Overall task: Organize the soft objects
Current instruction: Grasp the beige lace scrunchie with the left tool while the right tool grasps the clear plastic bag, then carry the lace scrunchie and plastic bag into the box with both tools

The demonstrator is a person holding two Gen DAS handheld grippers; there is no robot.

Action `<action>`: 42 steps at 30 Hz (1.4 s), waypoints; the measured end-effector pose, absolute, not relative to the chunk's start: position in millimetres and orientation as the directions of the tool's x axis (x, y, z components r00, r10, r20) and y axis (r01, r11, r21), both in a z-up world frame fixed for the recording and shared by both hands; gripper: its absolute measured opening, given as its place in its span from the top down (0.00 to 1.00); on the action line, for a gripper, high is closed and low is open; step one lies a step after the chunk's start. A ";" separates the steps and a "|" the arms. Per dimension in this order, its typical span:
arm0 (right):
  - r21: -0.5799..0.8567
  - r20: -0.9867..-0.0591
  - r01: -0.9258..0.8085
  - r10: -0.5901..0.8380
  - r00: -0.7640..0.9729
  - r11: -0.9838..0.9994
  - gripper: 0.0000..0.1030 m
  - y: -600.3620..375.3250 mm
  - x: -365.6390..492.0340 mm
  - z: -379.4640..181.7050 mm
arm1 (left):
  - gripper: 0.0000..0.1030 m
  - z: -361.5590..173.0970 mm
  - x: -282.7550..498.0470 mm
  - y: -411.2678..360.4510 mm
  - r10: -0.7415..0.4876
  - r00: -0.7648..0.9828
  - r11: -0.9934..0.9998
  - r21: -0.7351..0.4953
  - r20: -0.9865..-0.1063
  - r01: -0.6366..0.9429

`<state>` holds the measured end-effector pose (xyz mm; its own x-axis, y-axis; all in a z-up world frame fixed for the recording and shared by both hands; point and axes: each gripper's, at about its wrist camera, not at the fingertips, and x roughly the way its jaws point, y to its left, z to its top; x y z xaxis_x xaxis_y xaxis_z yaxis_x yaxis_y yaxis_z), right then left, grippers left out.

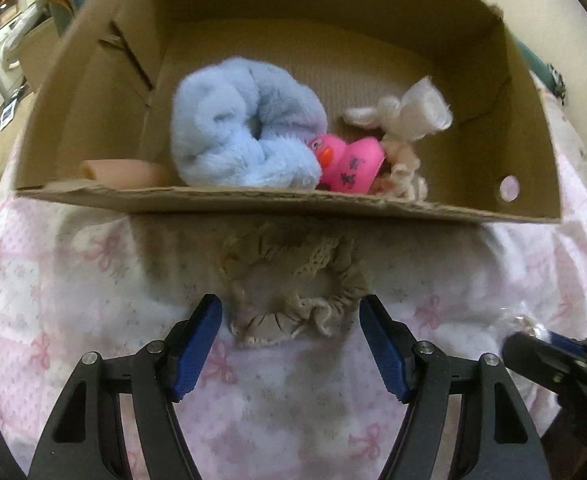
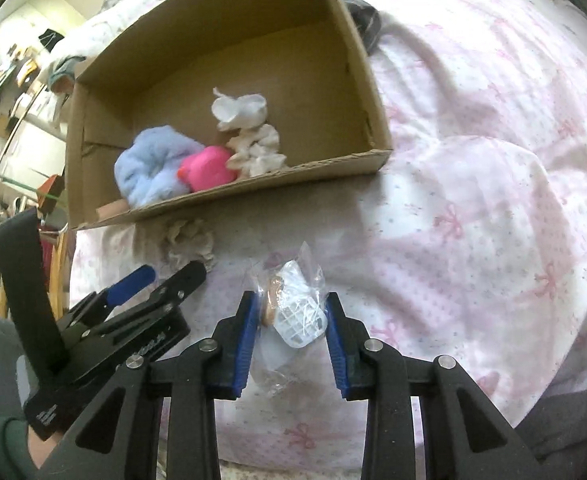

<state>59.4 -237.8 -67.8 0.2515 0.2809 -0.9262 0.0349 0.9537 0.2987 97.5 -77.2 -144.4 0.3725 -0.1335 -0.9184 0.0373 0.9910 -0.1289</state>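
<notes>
Nearest us, the right gripper [image 2: 291,320] has its blue-padded jaws narrowed around a small clear plastic packet with a white mesh piece inside [image 2: 299,312], the pads just at its sides on the pink bow-print bedsheet [image 2: 473,208]; whether they truly pinch it, I cannot tell. Beside it, the left gripper [image 1: 291,316] is spread wide, its blue fingers [image 1: 199,344] flanking a beige lace-trimmed fabric scrunchie [image 1: 293,292] that lies flat on the sheet, just short of the box. Beyond stands the open brown cardboard box [image 1: 253,200]. Inside it: a fluffy pale-blue plush scrunchie [image 1: 241,128], a hot-pink rubber duck [image 1: 347,162] touching it, a cream woolly bundle [image 1: 403,172], a white gauzy bow [image 1: 409,114] behind, and a peach-coloured soft piece [image 1: 123,172] in the near left corner.
</notes>
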 end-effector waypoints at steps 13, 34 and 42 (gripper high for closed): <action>0.298 -0.926 0.014 0.286 0.246 0.954 0.66 -218.2 61.2 -76.9 | 0.88 -149.7 99.3 -68.5 -0.179 0.341 0.984 -0.174 -0.923 0.043; 0.303 -0.911 -0.068 0.310 0.272 0.951 0.66 -200.8 57.3 -74.5 | 0.88 -111.7 57.5 -18.1 -0.087 0.370 0.993 -0.113 -0.925 -0.047; 0.321 -0.889 -0.091 0.333 0.314 0.943 0.66 -198.3 52.2 -56.2 | 0.88 -96.9 30.7 5.2 -0.037 0.387 0.990 -0.088 -0.921 -0.115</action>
